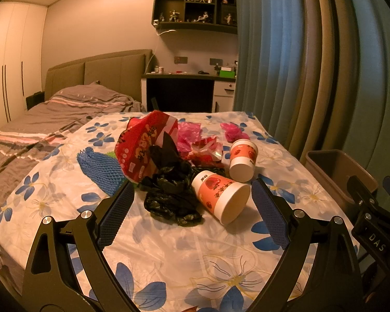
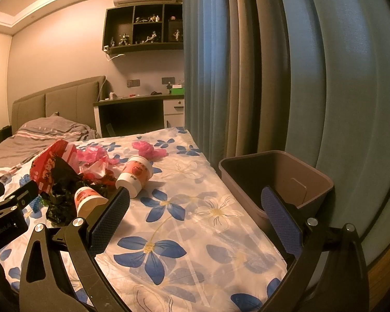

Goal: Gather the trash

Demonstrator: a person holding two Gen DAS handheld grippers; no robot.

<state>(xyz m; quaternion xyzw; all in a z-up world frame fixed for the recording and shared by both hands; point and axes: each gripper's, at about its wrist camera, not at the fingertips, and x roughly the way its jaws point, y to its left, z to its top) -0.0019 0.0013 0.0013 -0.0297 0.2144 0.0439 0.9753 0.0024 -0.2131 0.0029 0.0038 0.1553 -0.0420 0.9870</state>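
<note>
Your left gripper (image 1: 192,202), jaws spread wide and holding nothing, hangs just short of a tipped paper cup (image 1: 221,197) and black bag (image 1: 171,192) on the floral sheet (image 1: 169,254); your right gripper (image 2: 195,208), equally wide, fronts the bin (image 2: 278,179).

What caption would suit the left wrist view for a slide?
Open left tongs approach a tipped paper cup and black bag among litter on a floral cloth, bin at right.
</note>
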